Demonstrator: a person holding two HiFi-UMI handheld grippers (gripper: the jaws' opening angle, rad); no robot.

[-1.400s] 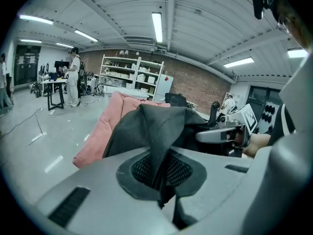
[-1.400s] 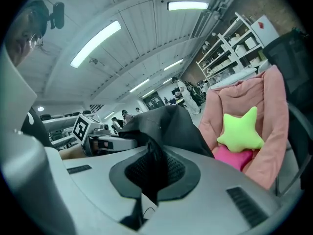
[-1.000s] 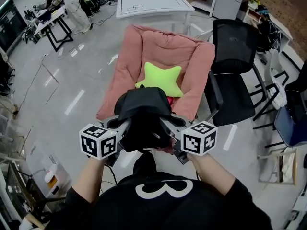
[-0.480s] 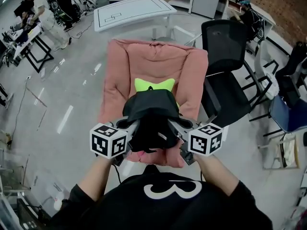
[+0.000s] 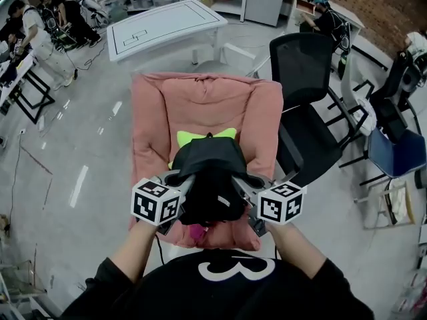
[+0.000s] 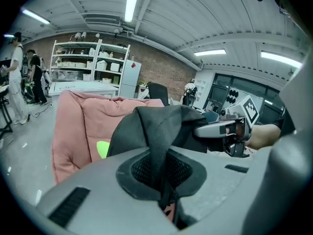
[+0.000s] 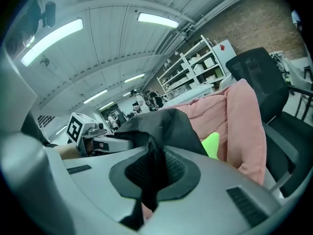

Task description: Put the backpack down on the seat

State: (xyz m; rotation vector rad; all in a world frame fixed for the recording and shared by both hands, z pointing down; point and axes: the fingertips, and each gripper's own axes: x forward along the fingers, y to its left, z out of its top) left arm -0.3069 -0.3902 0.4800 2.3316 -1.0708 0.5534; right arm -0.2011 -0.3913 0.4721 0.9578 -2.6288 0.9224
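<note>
A black backpack (image 5: pixel 210 185) hangs between both grippers, above the front of the pink cushioned seat (image 5: pixel 200 102). My left gripper (image 5: pixel 179 180) is shut on a black strap (image 6: pixel 159 153) at the pack's left side. My right gripper (image 5: pixel 245 183) is shut on the fabric (image 7: pixel 152 173) at its right side. In the left gripper view the pack (image 6: pixel 161 124) rises in front of the pink seat (image 6: pixel 83 119). A lime-green star pillow (image 5: pixel 193 137) lies on the seat, half hidden by the pack. Something pink (image 5: pixel 198 232) shows under the pack.
A black mesh office chair (image 5: pixel 307 72) stands close on the seat's right. A white table (image 5: pixel 160 29) is behind it, with people (image 5: pixel 40 25) at desks at the far left. More chairs and clutter (image 5: pixel 393 145) line the right side. Grey floor (image 5: pixel 73 152) lies on the left.
Both grippers have carried the backpack forward over the pink seat. The pack now covers more of the green pillow. Both grips are unchanged.
</note>
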